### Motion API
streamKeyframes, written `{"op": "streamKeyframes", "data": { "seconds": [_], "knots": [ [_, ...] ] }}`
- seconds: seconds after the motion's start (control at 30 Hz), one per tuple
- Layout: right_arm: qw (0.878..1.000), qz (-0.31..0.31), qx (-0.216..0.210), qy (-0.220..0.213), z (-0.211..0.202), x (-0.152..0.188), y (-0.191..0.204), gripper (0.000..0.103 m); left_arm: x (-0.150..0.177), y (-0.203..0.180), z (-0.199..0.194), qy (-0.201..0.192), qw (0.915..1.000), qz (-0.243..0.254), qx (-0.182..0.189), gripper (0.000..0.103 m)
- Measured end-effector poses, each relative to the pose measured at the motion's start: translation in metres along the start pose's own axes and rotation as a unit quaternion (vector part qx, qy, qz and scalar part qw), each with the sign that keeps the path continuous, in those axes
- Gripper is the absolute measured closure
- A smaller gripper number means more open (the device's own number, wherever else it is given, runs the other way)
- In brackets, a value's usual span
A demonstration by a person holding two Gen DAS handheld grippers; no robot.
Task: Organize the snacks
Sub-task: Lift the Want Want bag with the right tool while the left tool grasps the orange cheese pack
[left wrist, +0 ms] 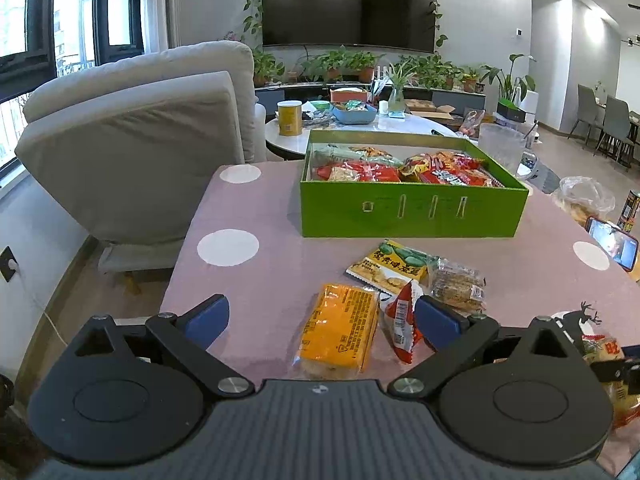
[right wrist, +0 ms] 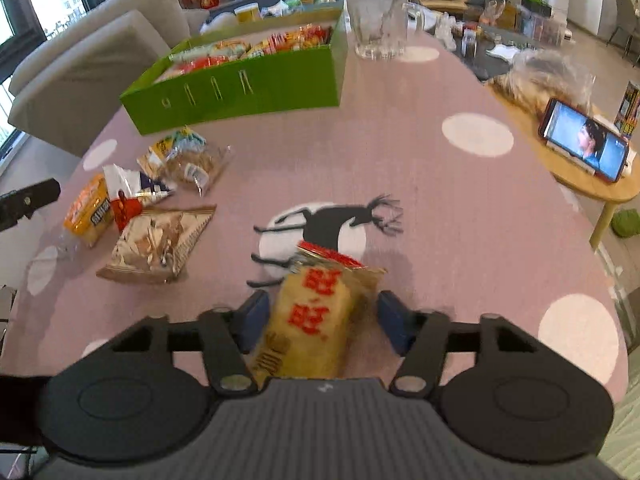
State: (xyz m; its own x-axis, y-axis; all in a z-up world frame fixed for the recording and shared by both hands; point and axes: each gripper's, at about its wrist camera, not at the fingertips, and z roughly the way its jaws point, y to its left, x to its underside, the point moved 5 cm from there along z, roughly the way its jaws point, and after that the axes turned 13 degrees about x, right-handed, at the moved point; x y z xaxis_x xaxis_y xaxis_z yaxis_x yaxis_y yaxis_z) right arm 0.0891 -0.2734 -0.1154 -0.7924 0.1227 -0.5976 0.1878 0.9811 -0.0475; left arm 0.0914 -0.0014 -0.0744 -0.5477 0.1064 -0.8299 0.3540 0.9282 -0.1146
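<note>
Right gripper (right wrist: 320, 322): jaws narrow around a yellow rice-cracker packet (right wrist: 310, 320), left pad touching, grip uncertain. Left gripper (left wrist: 322, 320): jaws wide, empty, above an orange packet (left wrist: 340, 326). Beyond, green box (left wrist: 412, 212) of snacks on pink tablecloth (left wrist: 260, 280).

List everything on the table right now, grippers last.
green box: one, green, far side of the cloth, full of red and orange packets
orange packet: one, orange, near edge
red packet: one, red-white, beside the orange packet
yellow-green packet: one, in front of the box
clear-wrapped bar: one, brown, right of it
beige packet: one, beige-brown, near the loose group
yellow packet: one, red characters, over the deer print
tablecloth: one, pink, white dots
clear jug: one, beside the box
phone: one, propped on a side table
left gripper: jaws open, holding nothing
right gripper: jaws closed on the yellow packet
</note>
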Motion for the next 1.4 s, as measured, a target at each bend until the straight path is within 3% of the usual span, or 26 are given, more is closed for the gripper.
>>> {"op": "streamKeyframes", "data": {
  "seconds": [0.17,0.57,0.67,0.83,1.03,1.13,1.2,1.4],
  "knots": [
    [1.0,0.004,-0.023,-0.014,0.001,-0.01,0.007,0.076,0.006,0.0,0.012,0.017,0.9998,0.007,-0.003,0.004],
    [0.998,-0.01,-0.044,-0.043,0.018,-0.05,0.035,0.076,0.012,0.008,0.041,0.045,0.9988,0.014,-0.01,0.005],
    [0.998,-0.002,-0.048,-0.046,0.025,-0.058,0.038,0.075,0.014,0.009,0.049,0.053,0.9984,0.018,-0.012,0.008],
    [0.998,0.007,-0.054,-0.043,0.029,-0.061,0.038,0.063,0.017,0.011,0.061,0.063,0.9978,0.018,-0.013,0.012],
    [0.998,0.013,-0.06,-0.03,0.032,-0.056,0.038,0.054,0.022,0.009,0.072,0.079,0.9968,0.017,-0.003,0.025],
    [0.998,0.014,-0.058,-0.027,0.034,-0.055,0.039,0.05,0.022,0.008,0.072,0.075,0.9971,0.01,0.01,0.036],
    [0.998,0.015,-0.058,-0.023,0.034,-0.054,0.04,0.05,0.022,0.008,0.072,0.076,0.9969,0.004,0.023,0.05],
    [0.999,0.005,-0.047,-0.02,0.038,-0.053,0.043,0.05,0.021,0.004,0.066,0.078,0.9967,0.007,0.024,0.059]
  ]
}}
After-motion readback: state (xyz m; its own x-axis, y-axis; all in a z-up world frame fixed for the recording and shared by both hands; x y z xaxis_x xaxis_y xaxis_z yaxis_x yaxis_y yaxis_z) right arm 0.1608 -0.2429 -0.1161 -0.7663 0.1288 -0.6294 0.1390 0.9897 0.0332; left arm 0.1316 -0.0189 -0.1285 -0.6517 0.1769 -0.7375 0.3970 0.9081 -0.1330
